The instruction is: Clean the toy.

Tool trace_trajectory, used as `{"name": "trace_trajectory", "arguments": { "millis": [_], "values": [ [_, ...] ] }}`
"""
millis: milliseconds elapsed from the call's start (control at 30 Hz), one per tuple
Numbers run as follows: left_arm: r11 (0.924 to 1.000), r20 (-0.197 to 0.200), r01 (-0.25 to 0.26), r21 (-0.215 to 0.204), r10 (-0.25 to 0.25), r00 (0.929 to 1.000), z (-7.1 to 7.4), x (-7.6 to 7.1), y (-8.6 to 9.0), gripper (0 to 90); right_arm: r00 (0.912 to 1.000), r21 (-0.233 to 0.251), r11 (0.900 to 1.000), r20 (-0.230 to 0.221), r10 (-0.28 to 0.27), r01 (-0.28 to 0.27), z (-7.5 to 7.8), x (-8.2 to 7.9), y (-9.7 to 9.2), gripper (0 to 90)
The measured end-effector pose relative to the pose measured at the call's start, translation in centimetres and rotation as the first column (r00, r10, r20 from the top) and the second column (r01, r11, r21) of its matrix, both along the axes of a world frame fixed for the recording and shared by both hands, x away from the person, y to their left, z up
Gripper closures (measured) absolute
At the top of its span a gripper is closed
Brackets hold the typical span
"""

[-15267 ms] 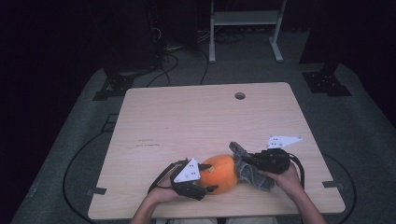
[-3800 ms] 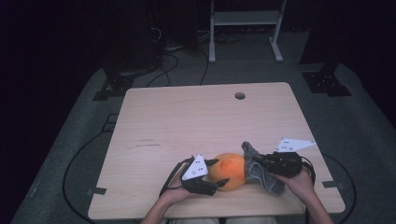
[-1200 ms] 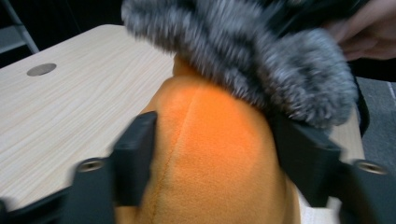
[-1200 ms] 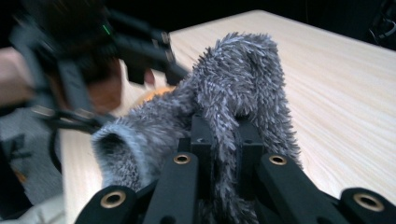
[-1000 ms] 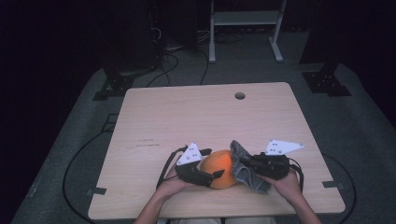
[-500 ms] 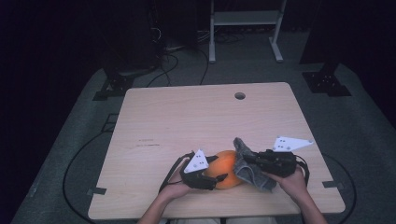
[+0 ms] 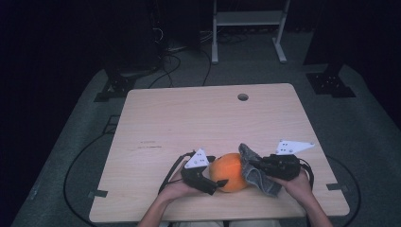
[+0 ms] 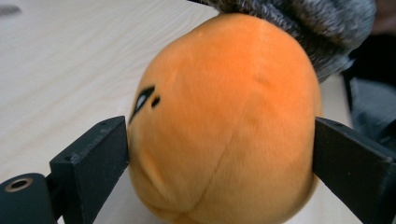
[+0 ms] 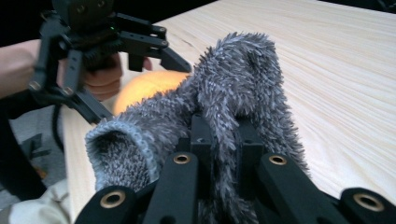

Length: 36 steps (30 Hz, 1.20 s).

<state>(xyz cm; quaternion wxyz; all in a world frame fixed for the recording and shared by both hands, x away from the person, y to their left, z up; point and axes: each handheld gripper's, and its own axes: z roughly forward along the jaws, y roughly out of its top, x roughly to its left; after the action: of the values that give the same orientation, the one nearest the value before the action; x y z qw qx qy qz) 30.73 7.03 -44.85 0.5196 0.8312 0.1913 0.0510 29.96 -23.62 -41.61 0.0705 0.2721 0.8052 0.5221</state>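
Tool states first, high view: your left tool [image 7: 218, 185] sits at 7 o'clock on the bench [image 7: 189, 123], jaws wide around the orange plush ball [image 7: 230, 171]; they have just been opening, ball between them. Your right tool [image 7: 257, 166] at 5 o'clock is clamped on the grey fuzzy sock [image 7: 255, 170], which drapes against the ball's 3 o'clock side. Ball rests on the bench near the front edge, between both hands.

Left gripper view: ball [image 8: 224, 121] sits between both black jaws, each just at its flank; can't tell if the pads still press. Sock [image 8: 299, 28] touches the ball at 1 o'clock. Ball looks soft, seamed, round, with a small stitched eye at 10 o'clock. It'll squash and roll, so re-grip low and centred.

Right gripper view: jaws pressed together pinching a fold of sock [image 9: 224, 112]; ribbed cuff mouth gapes at 8 o'clock. Ball [image 9: 144, 88] peeks behind at 10 o'clock, left tool [image 9: 184, 63] beyond it. Likely step: pulling the sock over the ball. Keep the cuff mouth open and facing the ball, steady the ball, feed slowly.
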Motion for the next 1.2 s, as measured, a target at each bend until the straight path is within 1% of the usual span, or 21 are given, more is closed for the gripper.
{"name": "trace_trajectory", "arguments": {
  "millis": [67, 133, 200, 233, 300, 333, 367, 467, 500, 533, 600, 667, 700, 733, 767, 867, 933, 1033, 1133, 1167, 1200],
  "values": [
    [0.9998, 0.01, 0.016, -0.014, -0.016, 0.9998, -0.3, -0.2, -0.1, 8.0, 0.9998, 0.008, 0.9998, -0.009, -0.02, 0.02, -0.2, 0.2, -0.7, 81.0],
    [0.9995, 0.034, 0.024, -0.021, -0.023, 0.9991, -0.3, -0.4, -0.1, 14.0, 0.999, 0.014, 0.9992, -0.027, -0.036, 0.037, -0.5, 0.3, -1.2, 81.1],
    [0.9998, 0.069, 0.009, -0.015, -0.008, 0.9976, 0.2, -0.8, -0.2, 25.4, 0.9986, 0.009, 0.999, -0.028, -0.044, 0.045, -0.6, 0.2, -1.5, 81.0],
    [0.9998, 0.076, 0.004, -0.02, -0.002, 0.9971, 0.4, -0.9, -0.2, 31.1, 0.9983, 0.002, 0.9986, -0.023, -0.053, 0.053, -0.3, 0.1, -1.4, 81.0],
    [0.9996, 0.117, -0.021, -0.018, 0.023, 0.9929, 1.2, -1.1, -0.2, 34.9, 0.9982, -0.019, 0.9981, 0.013, -0.059, 0.059, 0.5, -0.3, -1.2, 81.0],
    [0.9992, 0.135, -0.037, -0.016, 0.038, 0.99, 1.8, -1.3, -0.2, 36.0, 0.9981, -0.015, 0.9985, 0.032, -0.053, 0.053, 1.2, -0.6, -1.1, 81.0],
    [0.999, 0.135, -0.042, -0.011, 0.043, 0.9899, 2.0, -1.3, -0.2, 36.4, 0.9978, 0.008, 0.9994, 0.057, -0.035, 0.034, 1.9, -1.1, -0.9, 81.1],
    [0.9995, 0.134, -0.031, 0.006, 0.029, 0.9906, 2.6, -1.5, -0.1, 36.4, 0.9957, 0.042, 0.9989, 0.091, 0.016, -0.019, 3.3, -1.9, 0.4, 81.1],
    [0.9998, 0.123, -0.018, 0.003, 0.018, 0.9922, 2.7, -1.6, -0.1, 36.6, 0.9944, 0.033, 0.9988, 0.101, 0.031, -0.035, 3.5, -2.1, 1.1, 81.1],
    [0.9999, 0.118, -0.01, -0.003, 0.011, 0.993, 2.9, -1.6, 0.0, 36.7, 0.9929, 0.007, 0.999, 0.112, 0.042, -0.043, 3.4, -2.3, 2.0, 81.1],
    [0.9998, 0.117, -0.013, -0.015, 0.014, 0.9931, 3.3, -1.8, 0.1, 36.7, 0.9935, -0.016, 0.9989, 0.105, 0.044, -0.043, 2.9, -2.1, 2.8, 81.1],
    [0.9996, 0.127, -0.017, -0.021, 0.019, 0.9917, 3.3, -1.8, 0.4, 36.5, 0.9969, -0.016, 0.9998, 0.078, 0.014, -0.013, 2.0, -1.6, 2.6, 81.2],
    [0.9996, 0.119, -0.015, -0.023, 0.018, 0.9928, 3.0, -1.7, 0.4, 36.0, 0.9982, -0.021, 0.9998, 0.06, -0.004, 0.005, 1.4, -1.4, 2.5, 81.2],
    [0.9996, 0.117, -0.014, -0.025, 0.017, 0.993, 2.9, -1.7, 0.3, 33.9, 0.9993, 0.0, 1.0, 0.038, -0.005, 0.005, 0.8, -1.2, 2.3, 81.2],
    [0.9995, 0.113, -0.01, -0.031, 0.014, 0.9935, 2.8, -1.6, 0.2, 31.5, 0.9997, 0.005, 1.0, 0.026, -0.007, 0.007, 0.6, -1.1, 2.2, 81.2],
    [0.9977, 0.113, 0.006, -0.067, 0.001, 0.9935, 2.6, -1.2, 0.4, 20.2, 0.9996, -0.02, 0.9997, 0.022, -0.015, 0.015, 0.3, -1.0, 2.0, 81.2],
    [0.9957, 0.116, 0.024, -0.089, -0.014, 0.9932, 2.3, -1.0, 0.7, 16.3, 0.9998, -0.013, 0.9998, 0.012, -0.017, 0.017, 0.1, -0.9, 1.7, 81.2],
    [0.9976, 0.091, 0.023, -0.066, -0.017, 0.9957, 1.7, -0.6, 0.7, 10.5, 0.9996, -0.012, 0.9995, 0.003, -0.029, 0.029, -0.3, -0.6, 1.3, 81.2],
    [0.9961, 0.073, 0.024, -0.085, -0.018, 0.9972, 1.2, -0.4, 0.7, 12.6, 0.9991, -0.01, 0.9991, -0.005, -0.042, 0.042, -0.6, -0.3, 0.9, 81.1],
    [0.9965, 0.075, 0.017, -0.082, -0.011, 0.9971, 1.2, -0.5, 0.6, 15.4, 0.9989, -0.007, 0.999, -0.012, -0.044, 0.044, -0.7, -0.3, 0.8, 81.1],
    [0.9974, 0.091, 0.007, -0.071, 0.0, 0.9959, 1.3, -0.7, 0.5, 20.8, 0.999, -0.009, 0.999, -0.008, -0.045, 0.045, -0.6, -0.3, 0.8, 81.1]
  ]
}}
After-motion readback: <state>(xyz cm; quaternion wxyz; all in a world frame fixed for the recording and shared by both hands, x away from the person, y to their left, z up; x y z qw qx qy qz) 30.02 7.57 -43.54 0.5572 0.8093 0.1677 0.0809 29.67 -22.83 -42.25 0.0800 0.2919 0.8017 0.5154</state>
